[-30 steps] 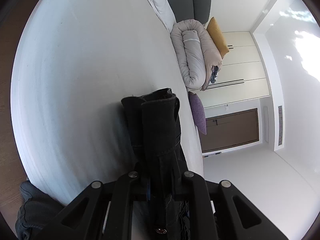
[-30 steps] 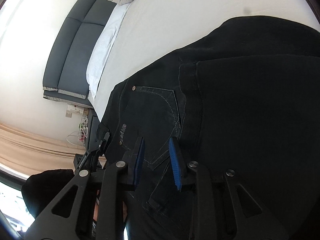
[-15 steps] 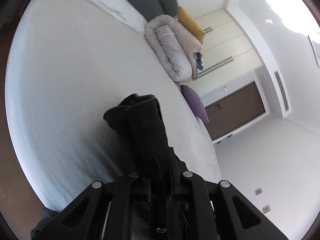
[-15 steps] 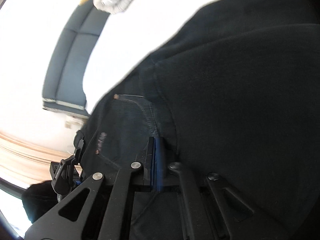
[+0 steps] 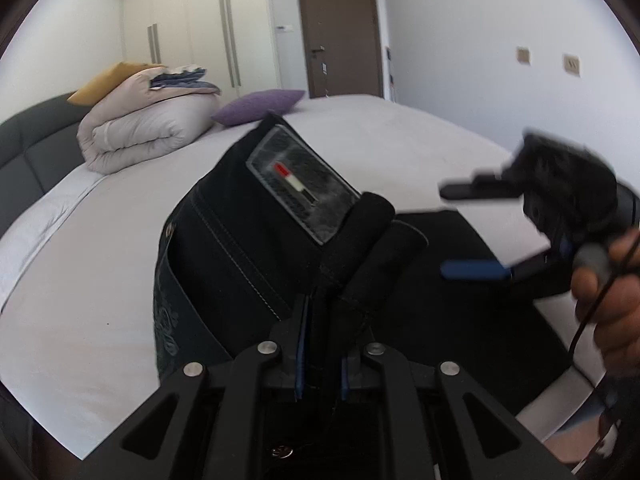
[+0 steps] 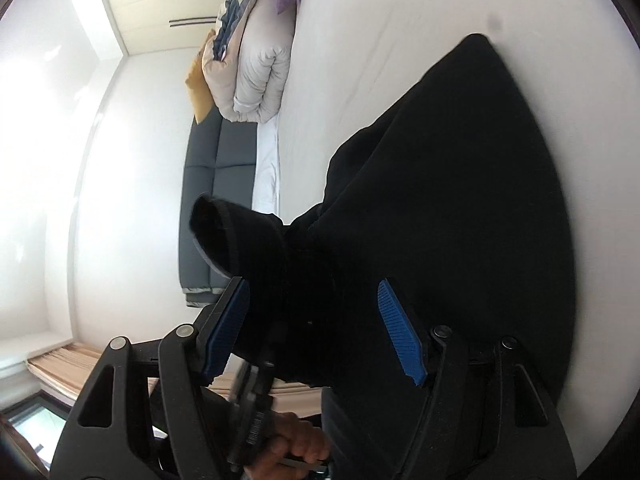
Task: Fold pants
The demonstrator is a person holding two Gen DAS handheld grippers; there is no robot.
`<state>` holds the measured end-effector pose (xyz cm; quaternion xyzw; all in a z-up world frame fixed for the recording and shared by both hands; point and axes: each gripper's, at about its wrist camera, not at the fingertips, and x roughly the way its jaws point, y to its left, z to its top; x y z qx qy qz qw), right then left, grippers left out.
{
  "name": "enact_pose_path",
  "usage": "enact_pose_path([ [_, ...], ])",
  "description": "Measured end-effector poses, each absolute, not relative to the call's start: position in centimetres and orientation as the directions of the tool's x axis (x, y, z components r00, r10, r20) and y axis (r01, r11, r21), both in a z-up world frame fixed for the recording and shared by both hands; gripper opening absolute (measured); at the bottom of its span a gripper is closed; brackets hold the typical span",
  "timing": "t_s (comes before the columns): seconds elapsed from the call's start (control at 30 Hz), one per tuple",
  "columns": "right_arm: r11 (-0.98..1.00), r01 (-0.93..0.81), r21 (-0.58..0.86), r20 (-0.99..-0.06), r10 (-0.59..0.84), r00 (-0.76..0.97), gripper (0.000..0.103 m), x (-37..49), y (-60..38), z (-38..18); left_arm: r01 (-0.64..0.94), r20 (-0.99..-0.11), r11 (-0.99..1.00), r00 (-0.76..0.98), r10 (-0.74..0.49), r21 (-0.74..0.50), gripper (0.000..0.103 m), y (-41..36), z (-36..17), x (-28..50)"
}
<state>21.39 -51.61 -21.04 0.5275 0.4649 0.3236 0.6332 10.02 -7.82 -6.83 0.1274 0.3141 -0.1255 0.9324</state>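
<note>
Left gripper [image 5: 320, 344] clamped on the waistband of the black pants [image 5: 256, 240], lifted clear of the white bed [image 5: 100, 240], leather patch [image 5: 302, 188] facing up. Rest of the pants [image 6: 460, 184] spread flat on the bed. Right gripper [image 6: 316, 328] with jaws wide, just opened, blue pads [image 6: 400, 336] pressing on nothing; dark cloth lay in front of the gap, contact unclear. Same gripper [image 5: 472, 232] seen from the left wrist view, held in a hand [image 5: 608, 300], apart from the raised waistband. Rolled duvet [image 5: 144, 128] and purple pillow [image 5: 260, 106] at the far end of the bed.
</note>
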Motion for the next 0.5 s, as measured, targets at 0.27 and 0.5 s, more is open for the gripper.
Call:
enact_pose_path([
  [0.27,0.385,0.044,0.922,-0.382,0.884,0.270,0.066,22.1,-50.7,-20.2,0.413,-0.605,0.817,0.789,-0.102,0.401,0.012,-12.9,-9.9,5.8],
  [0.5,0.503,0.034,0.863,-0.496,0.835,0.237,0.025,22.5,-49.3,-19.8,0.412,-0.557,0.782,0.824,-0.100,0.469,0.012,-14.0,-9.8,4.3],
])
